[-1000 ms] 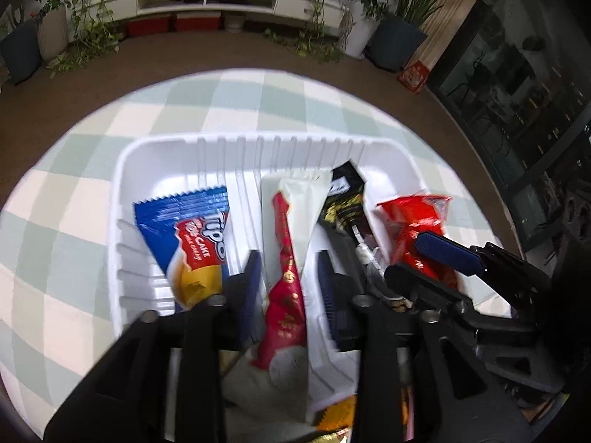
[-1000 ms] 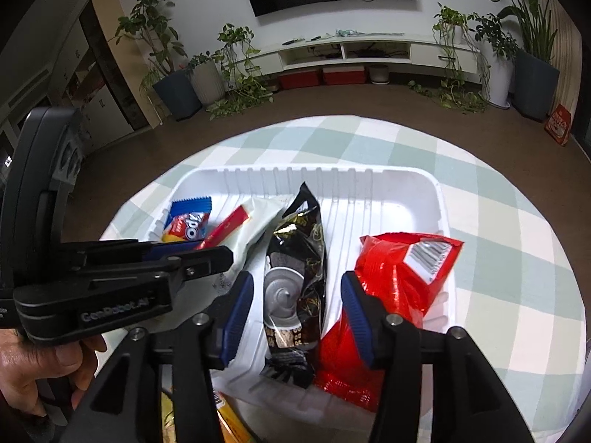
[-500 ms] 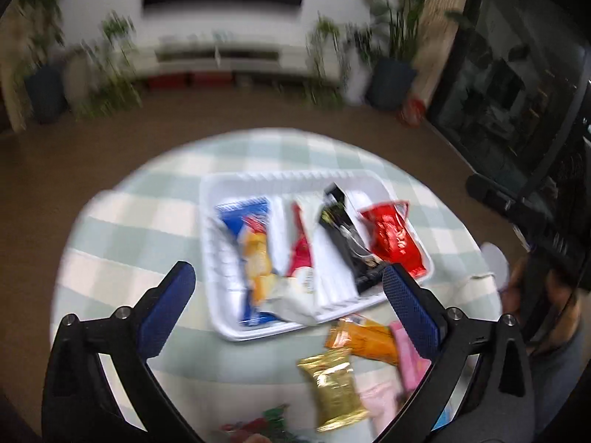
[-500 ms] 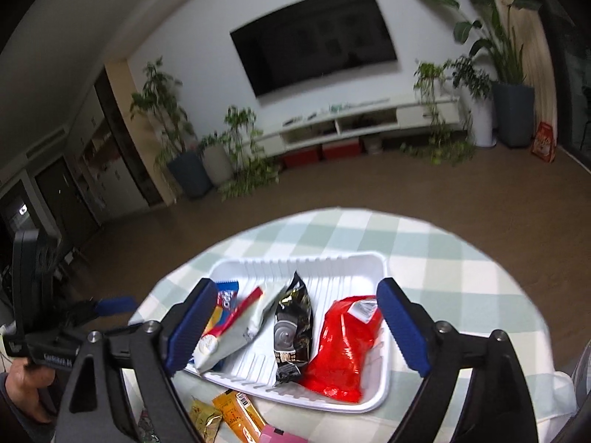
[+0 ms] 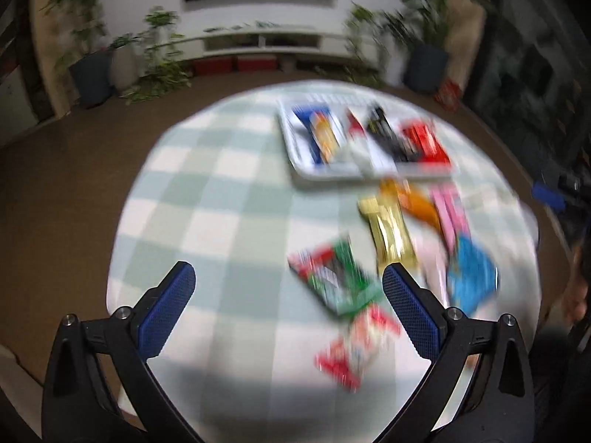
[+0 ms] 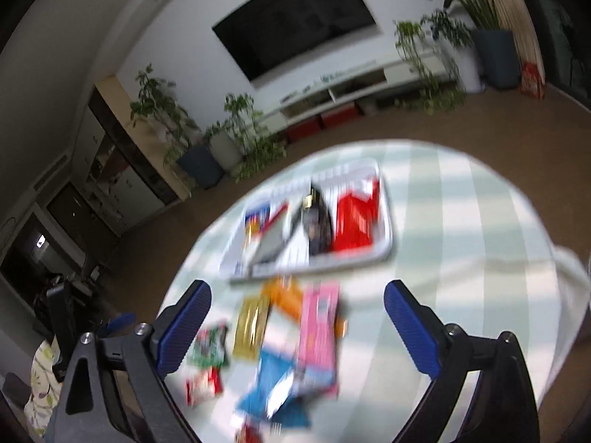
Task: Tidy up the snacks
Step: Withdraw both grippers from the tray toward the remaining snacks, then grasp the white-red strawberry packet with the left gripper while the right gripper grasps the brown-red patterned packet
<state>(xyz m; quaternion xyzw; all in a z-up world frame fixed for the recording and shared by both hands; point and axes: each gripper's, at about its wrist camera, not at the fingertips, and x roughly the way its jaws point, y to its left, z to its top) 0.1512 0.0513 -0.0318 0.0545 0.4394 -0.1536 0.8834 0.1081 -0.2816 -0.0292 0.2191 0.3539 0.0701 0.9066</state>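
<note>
Grippers are seen nearest, left gripper (image 5: 284,301) and right gripper (image 6: 297,319) both spread wide and empty, jaws just opened. Loose snack packets (image 6: 317,332) are left mid-tabletop (image 6: 461,229), awaiting sorting. Four packets are lined up in the white tray (image 6: 386,221) toward the far edge.

Four snacks (image 6: 351,221) in white tray (image 6: 386,217)

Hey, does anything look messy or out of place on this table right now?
Yes. Four packets lie in the white tray, but a loose heap sits outside it on the checked cloth, lying every which way: gold, orange, pink, blue.
</note>
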